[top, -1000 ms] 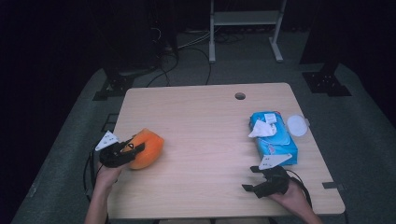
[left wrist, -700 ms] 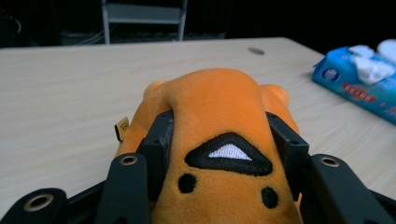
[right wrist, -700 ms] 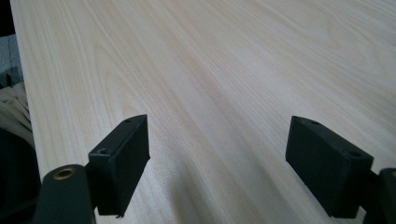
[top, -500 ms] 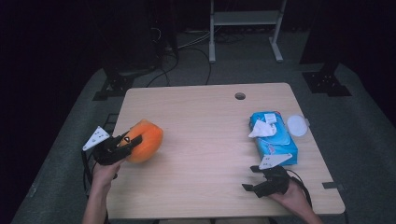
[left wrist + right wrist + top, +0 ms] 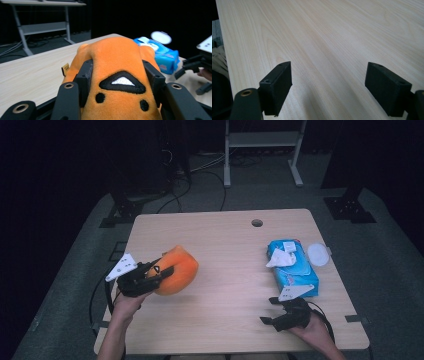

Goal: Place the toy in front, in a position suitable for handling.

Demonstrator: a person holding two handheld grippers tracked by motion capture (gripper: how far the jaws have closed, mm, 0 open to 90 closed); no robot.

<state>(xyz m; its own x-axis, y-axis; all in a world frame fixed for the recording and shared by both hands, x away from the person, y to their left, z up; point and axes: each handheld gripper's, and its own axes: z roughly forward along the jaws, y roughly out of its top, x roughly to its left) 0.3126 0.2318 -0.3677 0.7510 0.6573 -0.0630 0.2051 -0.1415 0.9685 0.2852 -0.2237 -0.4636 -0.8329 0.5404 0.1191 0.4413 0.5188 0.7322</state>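
An orange plush toy (image 5: 176, 269) with a black and white stitched triangle (image 5: 122, 82) hangs a little above the left side of the wooden table (image 5: 225, 245). My left gripper (image 5: 162, 268) is shut on it, its black jaws pressing into both flanks of the plush (image 5: 117, 65). My right gripper (image 5: 269, 310) rests near the table's front right edge. Its jaws stand wide open (image 5: 328, 82) over bare wood with nothing between them.
A blue pack of wet wipes (image 5: 292, 269) lies at the right of the table, with a white round lid (image 5: 318, 254) beside it. A cable hole (image 5: 257, 223) sits near the far edge. A metal rack (image 5: 262, 140) and cables stand on the floor beyond.
My left gripper has lifted the orange plush off the table and carried it to the right and upward. The right gripper has stayed where it was.
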